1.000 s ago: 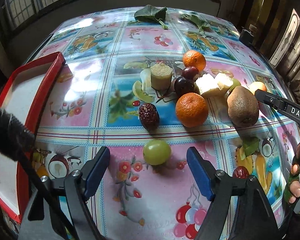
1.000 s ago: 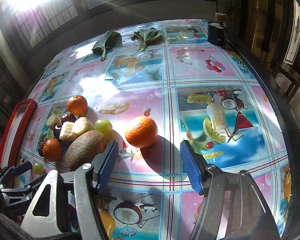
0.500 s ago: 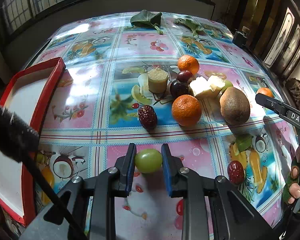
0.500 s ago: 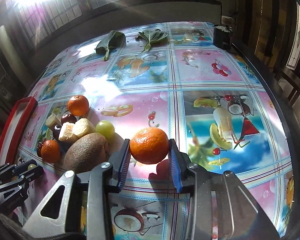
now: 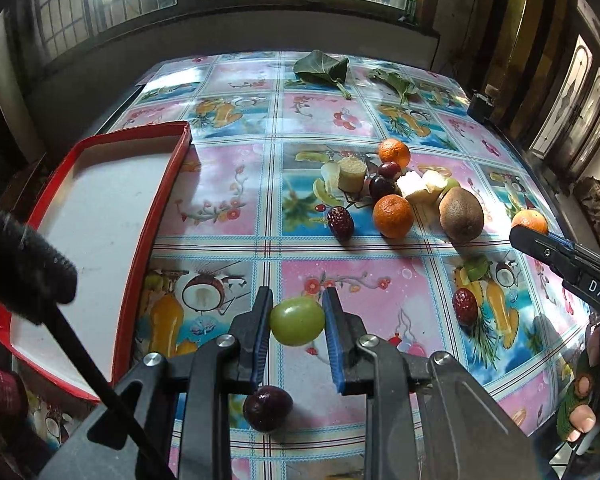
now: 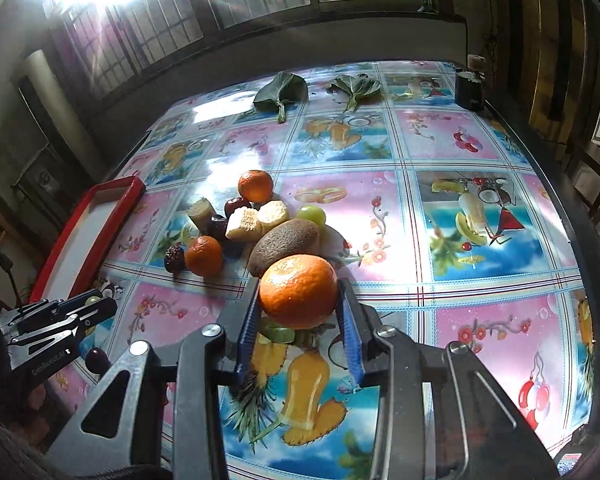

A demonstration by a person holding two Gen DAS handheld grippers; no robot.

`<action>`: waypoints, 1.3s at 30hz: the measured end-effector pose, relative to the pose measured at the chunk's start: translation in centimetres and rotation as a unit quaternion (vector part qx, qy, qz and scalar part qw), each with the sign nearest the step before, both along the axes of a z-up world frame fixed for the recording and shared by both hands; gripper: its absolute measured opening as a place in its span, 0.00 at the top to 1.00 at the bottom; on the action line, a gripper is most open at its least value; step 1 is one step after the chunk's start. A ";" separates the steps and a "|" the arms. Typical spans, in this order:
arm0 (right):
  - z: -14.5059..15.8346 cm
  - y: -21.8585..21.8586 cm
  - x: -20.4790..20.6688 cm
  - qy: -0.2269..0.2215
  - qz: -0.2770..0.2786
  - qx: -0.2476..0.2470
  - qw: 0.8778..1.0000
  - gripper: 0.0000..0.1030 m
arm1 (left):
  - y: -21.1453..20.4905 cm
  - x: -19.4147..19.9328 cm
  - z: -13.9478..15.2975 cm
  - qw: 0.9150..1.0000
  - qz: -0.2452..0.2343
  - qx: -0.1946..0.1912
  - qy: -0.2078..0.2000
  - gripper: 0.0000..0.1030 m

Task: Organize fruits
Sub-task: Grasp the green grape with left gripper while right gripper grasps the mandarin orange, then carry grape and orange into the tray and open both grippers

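The left gripper point(image 5: 297, 322), wide apart a second ago with the green grape point(image 5: 297, 321) lying on the tablecloth point(image 5: 380, 292) ahead of it, now has its blue pads pressed on the grape and carries it clear of the cloth. The right gripper point(image 6: 299, 306), likewise spread around the mandarin point(image 6: 298, 291) earlier, now clamps that fruit and holds it raised in front of the kiwi point(image 6: 285, 245). Both views take in more of the table than before.
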State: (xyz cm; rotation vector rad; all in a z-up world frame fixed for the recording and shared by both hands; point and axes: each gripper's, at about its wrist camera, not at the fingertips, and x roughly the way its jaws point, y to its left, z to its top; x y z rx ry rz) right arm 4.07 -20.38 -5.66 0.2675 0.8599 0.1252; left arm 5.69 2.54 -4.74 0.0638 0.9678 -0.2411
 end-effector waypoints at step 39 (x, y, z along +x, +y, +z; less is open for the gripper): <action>0.1 31.9 3.5 0.014 0.324 0.019 0.946 0.62 | 21.8 2.3 -1.7 0.978 0.207 -0.010 0.018 0.76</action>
